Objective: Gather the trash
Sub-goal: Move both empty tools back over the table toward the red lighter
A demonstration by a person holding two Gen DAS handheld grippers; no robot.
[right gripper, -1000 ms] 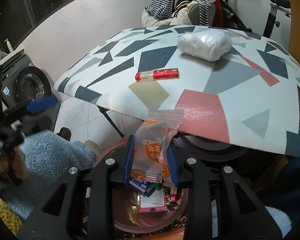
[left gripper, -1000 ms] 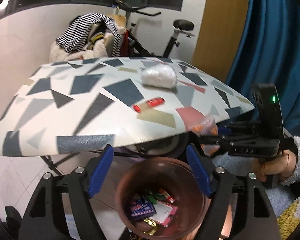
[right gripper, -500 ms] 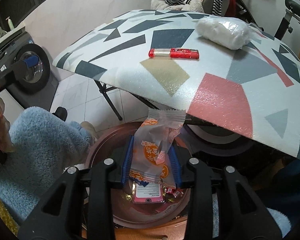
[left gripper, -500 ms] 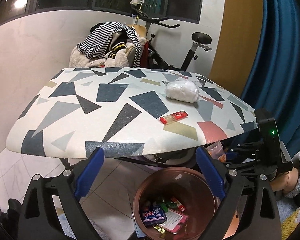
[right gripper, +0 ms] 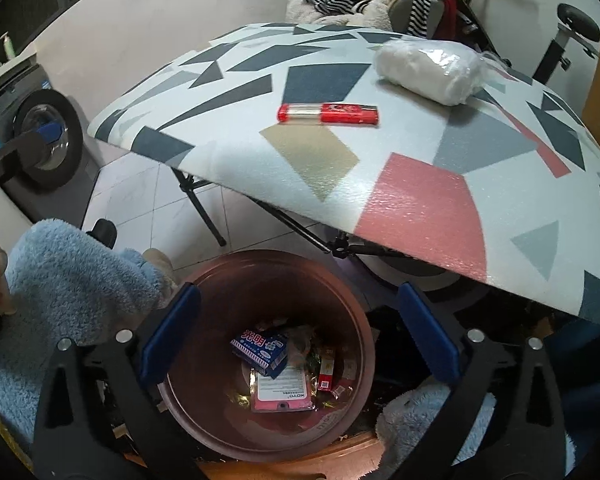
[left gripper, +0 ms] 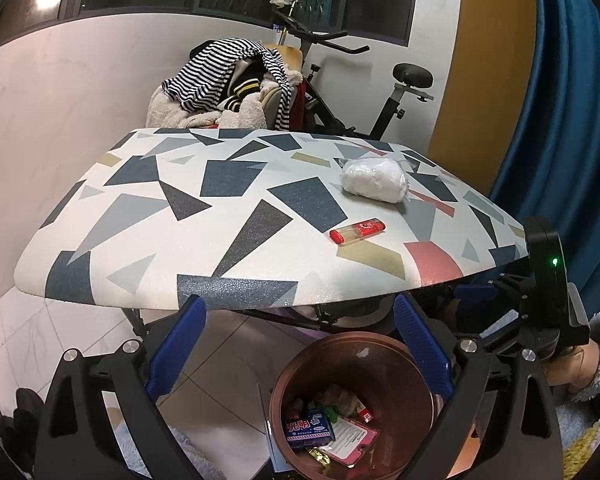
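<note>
While both grippers hang over the floor just off the table's near edge, the nearest item is the right gripper [right gripper: 298,330], jaws opening and already spread wide with nothing between them, poised directly above the brown trash bin [right gripper: 204,408]. Bin contents, lying at the bottom: a blue printed box [right gripper: 262,350], a pink-edged card packet [right gripper: 282,394], small red and gold wrappers [right gripper: 326,374], and a pale crumpled wrapper partly hidden behind the box. Left gripper [left gripper: 298,350]: jaws spread wide, empty, beside the same bin [left gripper: 380,344], its blue pads level with the table's near edge in its own view. A person's fluffy blue sleeve [right gripper: 72,280] lies left of the bin. Table [right gripper: 420,184], covered in a white cloth with grey, navy, pink and tan shapes, overhangs the bin's far side. On it, near the near edge toward the right-hand corner: a red lighter [right gripper: 328,114], lying flat. Just beyond it, apart from it: a white bundle in clear plastic [right gripper: 428,68]. Beyond the table's far edge: a chair heaped with striped clothing [left gripper: 228,80] and an exercise bike [left gripper: 384,92]. Far left: a washing machine [right gripper: 40,140].
</note>
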